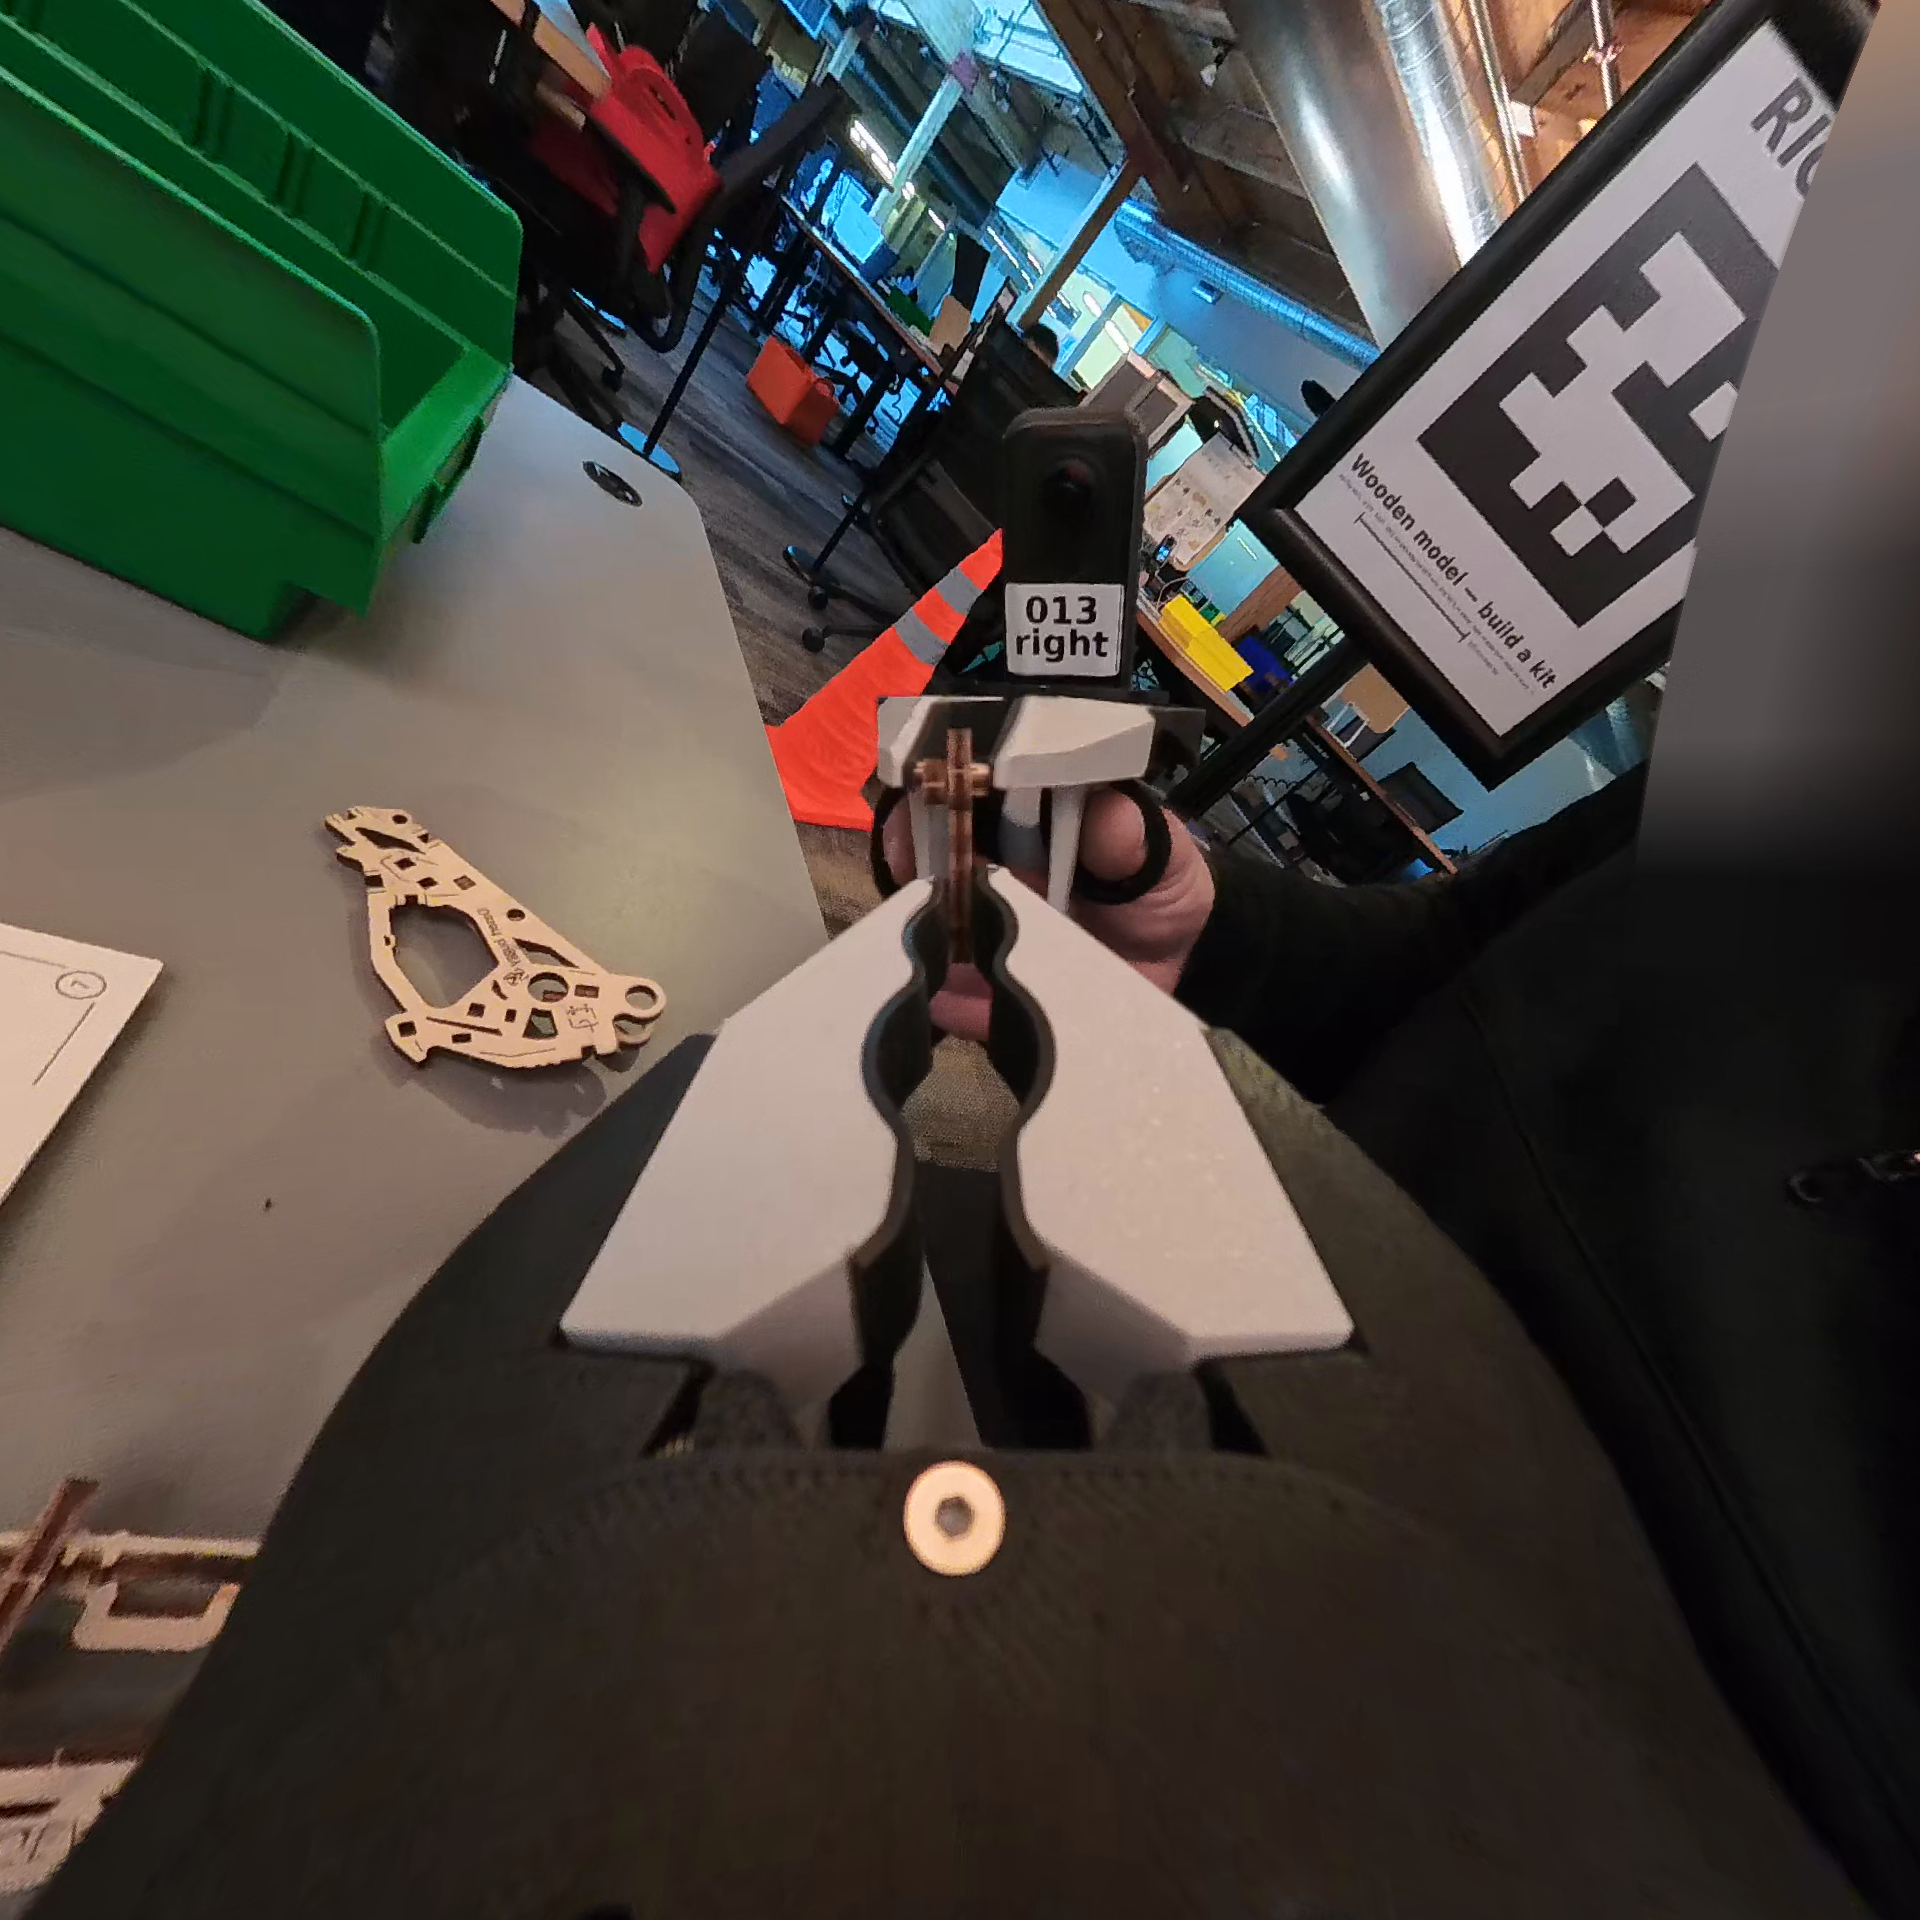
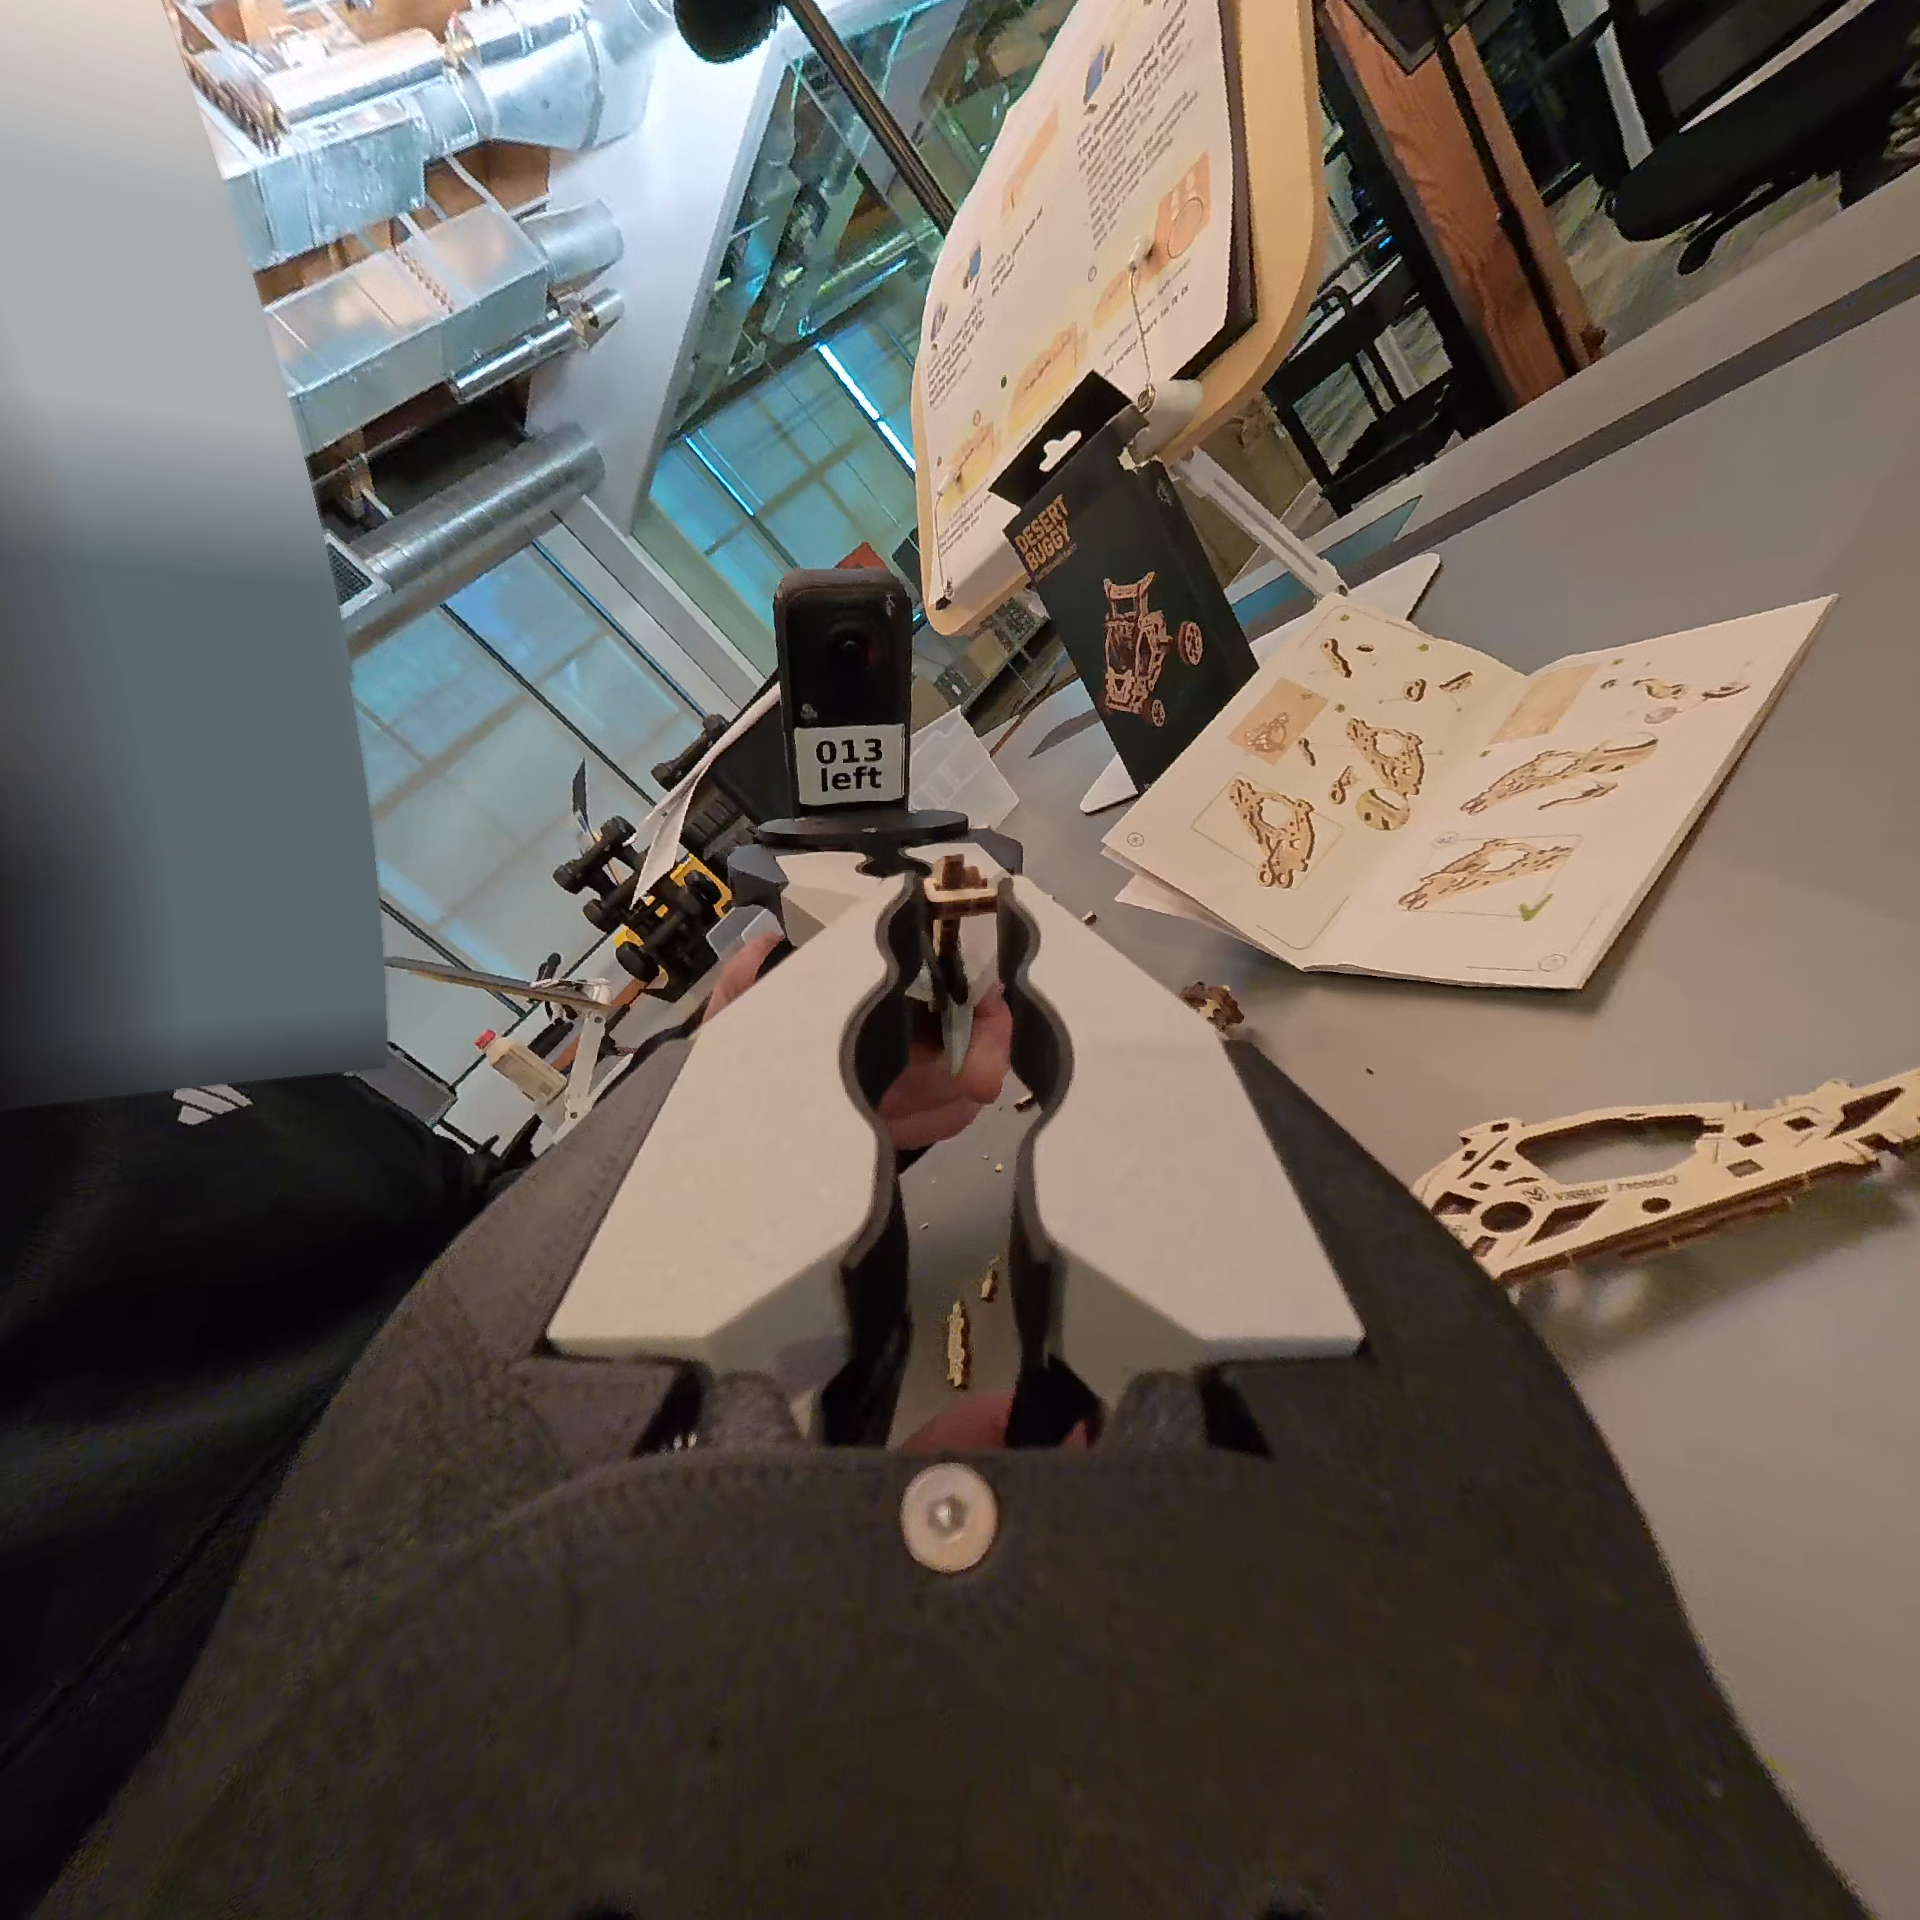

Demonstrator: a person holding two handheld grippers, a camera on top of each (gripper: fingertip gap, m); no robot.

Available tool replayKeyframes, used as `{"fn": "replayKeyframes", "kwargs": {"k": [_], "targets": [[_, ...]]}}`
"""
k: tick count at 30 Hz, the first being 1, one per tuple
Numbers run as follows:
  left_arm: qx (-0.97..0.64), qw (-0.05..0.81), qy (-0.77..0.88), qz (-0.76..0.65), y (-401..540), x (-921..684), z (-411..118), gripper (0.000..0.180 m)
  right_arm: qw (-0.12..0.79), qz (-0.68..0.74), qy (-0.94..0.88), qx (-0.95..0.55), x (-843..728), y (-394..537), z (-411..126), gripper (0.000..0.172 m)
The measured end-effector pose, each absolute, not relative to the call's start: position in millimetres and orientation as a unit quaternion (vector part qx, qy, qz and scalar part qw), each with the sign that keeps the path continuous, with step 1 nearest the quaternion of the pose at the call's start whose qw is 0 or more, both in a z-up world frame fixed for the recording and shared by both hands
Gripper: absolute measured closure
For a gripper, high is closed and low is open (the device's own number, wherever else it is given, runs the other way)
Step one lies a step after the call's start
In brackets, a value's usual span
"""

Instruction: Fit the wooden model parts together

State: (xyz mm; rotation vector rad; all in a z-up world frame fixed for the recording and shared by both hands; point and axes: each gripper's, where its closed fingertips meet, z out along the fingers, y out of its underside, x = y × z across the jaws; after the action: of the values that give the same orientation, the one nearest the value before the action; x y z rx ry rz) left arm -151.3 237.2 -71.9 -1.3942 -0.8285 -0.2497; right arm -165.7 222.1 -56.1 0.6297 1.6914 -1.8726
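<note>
Small wooden assembly [image 1: 954, 831], a thin flat strip crossed by a short peg near its top, held in the air between the two tools, off the edge of the grey counter [image 1: 499, 727]. Left tool [image 1: 956, 904] clenched on the lower edge of the flat strip, both pale fingertips pressed against it. Right tool [image 2: 961, 894] facing it from the far side, grasping the ends of the short cross peg [image 2: 961, 891] between its fingertips. Each tool gripped by a person's hand [image 1: 1143, 883] in a dark sleeve.

Flat on the counter, well apart from the tools: a larger cut-out wooden frame plate [image 1: 488, 945] with many small slots and holes. Near it, small wooden scraps [image 2: 1216, 1003] and crumbs. Farther off, an open instruction booklet [image 2: 1475, 790], a dark kit card [image 2: 1132, 644] upright on a stand, and a tilted board with instruction pages [image 2: 1112, 260]. At the counter's far left, green bins [image 1: 208, 312]; beyond the edge, an orange cone [image 1: 883, 686] on the floor.
</note>
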Motion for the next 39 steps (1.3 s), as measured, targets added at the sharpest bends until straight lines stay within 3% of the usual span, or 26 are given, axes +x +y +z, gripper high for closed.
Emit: {"fn": "replayKeyframes", "kwargs": {"k": [8,18,28,39], "targets": [[-0.639,0.671,-0.367,-0.078,236,-152,-70,0.179,0.239,-0.695,0.642,0.219,-165,222,-52,0.161],[-0.588,0.707,-0.387,-0.071,236,-159,-65,0.180,0.290,-0.722,0.554,0.298,-172,220,-50,0.161],[-0.668,0.658,-0.347,-0.011,238,-154,-71,0.179,0.224,-0.699,0.642,0.222,-165,220,-50,0.161],[-0.719,0.626,-0.300,0.002,239,-145,-72,0.179,0.257,-0.663,0.680,0.180,-157,224,-50,0.162]]}}
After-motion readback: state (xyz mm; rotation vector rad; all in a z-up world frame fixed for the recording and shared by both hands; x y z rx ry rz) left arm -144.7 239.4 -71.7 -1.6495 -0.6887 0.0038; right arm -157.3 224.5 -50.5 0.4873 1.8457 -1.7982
